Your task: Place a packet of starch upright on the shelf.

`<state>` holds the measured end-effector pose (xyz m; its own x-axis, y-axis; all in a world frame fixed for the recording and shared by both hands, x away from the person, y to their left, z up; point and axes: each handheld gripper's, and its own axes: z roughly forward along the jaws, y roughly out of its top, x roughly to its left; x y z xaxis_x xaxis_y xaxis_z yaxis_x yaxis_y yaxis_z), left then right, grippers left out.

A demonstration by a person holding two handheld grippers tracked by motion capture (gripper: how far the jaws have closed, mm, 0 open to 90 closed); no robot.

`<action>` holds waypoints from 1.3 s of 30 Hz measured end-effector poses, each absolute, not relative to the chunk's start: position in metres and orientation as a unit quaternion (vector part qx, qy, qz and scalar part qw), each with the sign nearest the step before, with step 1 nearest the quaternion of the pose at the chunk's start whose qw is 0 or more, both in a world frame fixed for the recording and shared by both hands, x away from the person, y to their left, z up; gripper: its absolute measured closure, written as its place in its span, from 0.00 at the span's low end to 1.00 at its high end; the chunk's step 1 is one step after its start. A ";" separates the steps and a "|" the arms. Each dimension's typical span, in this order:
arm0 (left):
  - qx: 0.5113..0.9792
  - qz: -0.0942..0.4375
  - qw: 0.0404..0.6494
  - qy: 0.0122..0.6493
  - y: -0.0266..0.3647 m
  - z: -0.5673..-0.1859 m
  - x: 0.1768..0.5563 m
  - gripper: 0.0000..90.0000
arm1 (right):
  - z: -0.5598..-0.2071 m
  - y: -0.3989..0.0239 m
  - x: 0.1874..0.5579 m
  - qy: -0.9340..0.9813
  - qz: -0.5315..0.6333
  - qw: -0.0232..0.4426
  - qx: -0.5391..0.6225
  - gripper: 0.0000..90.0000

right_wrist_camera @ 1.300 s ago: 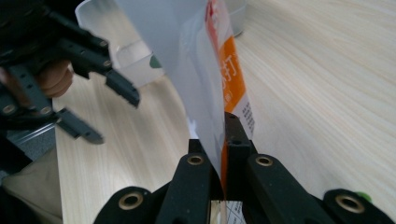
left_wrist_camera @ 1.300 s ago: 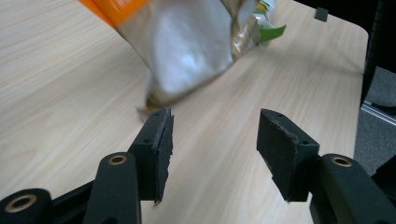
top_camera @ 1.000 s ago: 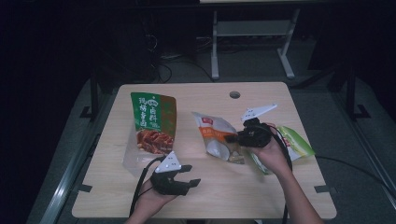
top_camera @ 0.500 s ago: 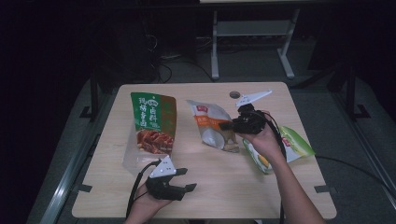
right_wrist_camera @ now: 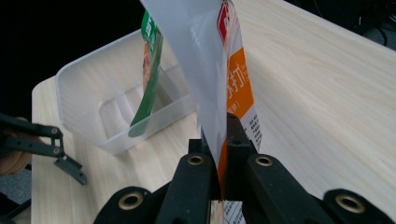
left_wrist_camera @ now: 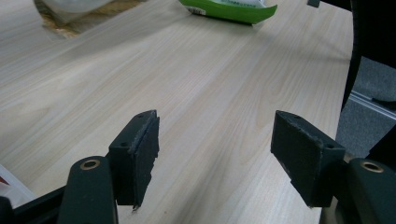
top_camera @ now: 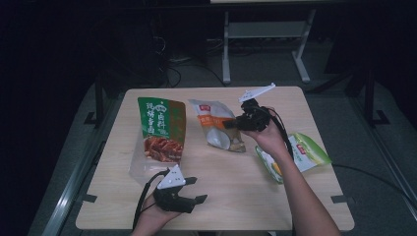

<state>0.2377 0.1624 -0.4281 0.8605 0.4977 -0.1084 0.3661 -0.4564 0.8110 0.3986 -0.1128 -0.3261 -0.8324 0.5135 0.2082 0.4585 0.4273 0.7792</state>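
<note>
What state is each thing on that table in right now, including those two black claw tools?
White and orange snack pouch: pinched, lifted off the table.
Right gripper: shut on the pouch.
Left gripper: open, nothing between its jaws, which have just been opening.
Clear plastic tray: holds the green and red snack bag.
Light green snack bag: lying flat.

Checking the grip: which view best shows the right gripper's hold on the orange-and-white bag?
The right gripper view: both jaws clamp the orange-and-white bag. The high view shows the right gripper beside it from afar.
</note>
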 end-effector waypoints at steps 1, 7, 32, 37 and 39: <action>0.852 0.073 0.454 0.252 0.162 -0.428 0.238 0.35 | -0.325 -0.111 0.400 0.844 0.452 0.029 0.287 1.00; 0.854 0.071 0.451 0.248 0.162 -0.428 0.236 0.35 | -0.319 -0.099 0.414 0.844 0.455 0.031 0.283 1.00; 0.859 0.068 0.446 0.243 0.161 -0.431 0.234 0.35 | -0.295 0.006 0.475 0.845 0.489 0.011 0.217 1.00; 0.860 0.071 0.445 0.241 0.161 -0.431 0.233 0.35 | -0.301 0.029 0.481 0.851 0.485 0.000 0.202 1.00; 0.859 0.071 0.445 0.241 0.161 -0.430 0.233 0.34 | -0.301 0.032 0.481 0.850 0.486 -0.007 0.205 1.00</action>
